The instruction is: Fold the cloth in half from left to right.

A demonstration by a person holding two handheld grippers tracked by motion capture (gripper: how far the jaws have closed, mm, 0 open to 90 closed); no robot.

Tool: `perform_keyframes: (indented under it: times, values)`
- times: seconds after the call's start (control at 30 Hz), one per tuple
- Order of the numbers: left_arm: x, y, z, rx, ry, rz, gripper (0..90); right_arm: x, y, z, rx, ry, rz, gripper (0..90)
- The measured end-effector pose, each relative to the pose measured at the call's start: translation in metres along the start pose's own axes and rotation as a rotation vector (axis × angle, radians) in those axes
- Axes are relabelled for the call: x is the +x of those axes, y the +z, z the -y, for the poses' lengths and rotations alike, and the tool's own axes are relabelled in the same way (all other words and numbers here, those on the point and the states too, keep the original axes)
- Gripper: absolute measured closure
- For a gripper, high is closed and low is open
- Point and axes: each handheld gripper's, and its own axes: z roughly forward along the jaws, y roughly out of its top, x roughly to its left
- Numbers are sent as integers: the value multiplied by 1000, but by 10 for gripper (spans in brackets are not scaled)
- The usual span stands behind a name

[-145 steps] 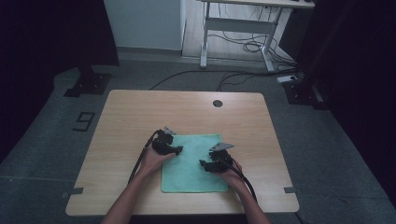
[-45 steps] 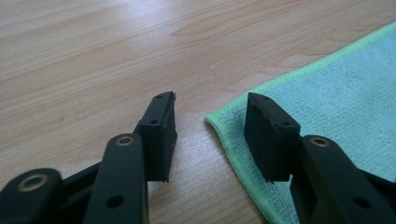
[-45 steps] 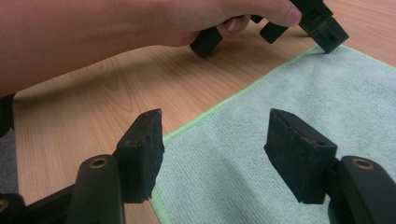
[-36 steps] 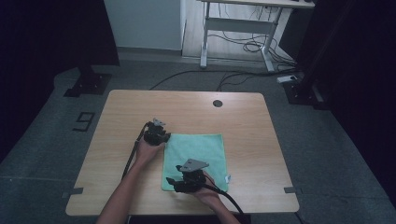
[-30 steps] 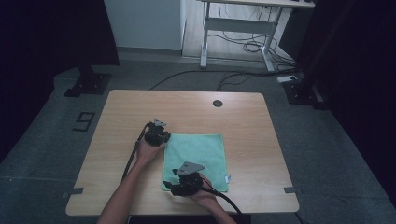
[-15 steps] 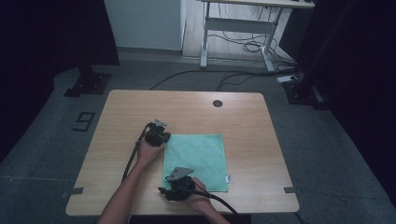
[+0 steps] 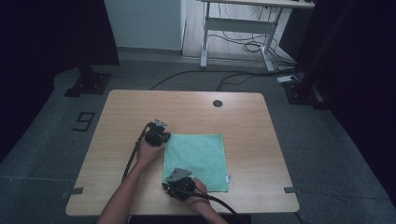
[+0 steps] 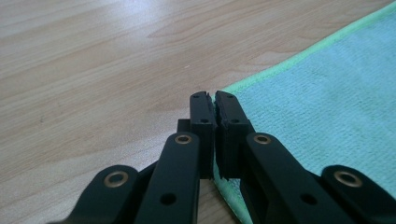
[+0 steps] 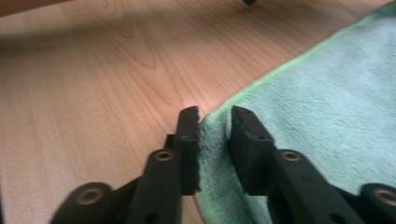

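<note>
Since the earlier frame our right gripper (image 7: 173, 185) has slid to the green cloth (image 7: 198, 161)'s 7 o'clock corner, its jaws just closing around that fold. Our left gripper (image 7: 161, 136) stays clamped on the 11 o'clock corner. We judge both left-edge corners are taken to fold the cloth, which lies flat on the table (image 7: 140, 107).

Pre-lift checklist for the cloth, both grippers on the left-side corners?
1. left gripper shut on the far left corner of the green cloth: ok.
2. right gripper has the near left corner between its jaws, which have just been closing; a gap remains beside one pad: grip cannot tell.
3. Cloth lies flat and spread on the table: ok.
4. Path across the cloth free of other things: ok.
5. Cables trail off toward the person, off the cloth: ok.
</note>
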Motion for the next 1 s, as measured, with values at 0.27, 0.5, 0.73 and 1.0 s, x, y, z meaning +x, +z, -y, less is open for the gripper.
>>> perform_keyframes:
  times: [0.27, 0.5, 0.73, 1.0]
  values:
    - [-3, -20, -7, -55, 5, 12, 864, -8, -7, 3, -20, 64, -12, 848]
    - [-3, -34, -11, -85, -14, 38, 864, -11, -24, 0, -82, 83, -27, 852]
    - [-7, -39, -15, -93, -15, 56, 865, -11, -36, -3, -133, 92, -42, 851]
    - [-19, -47, -34, -117, 11, 71, 866, -7, -43, -11, -179, 99, -42, 850]
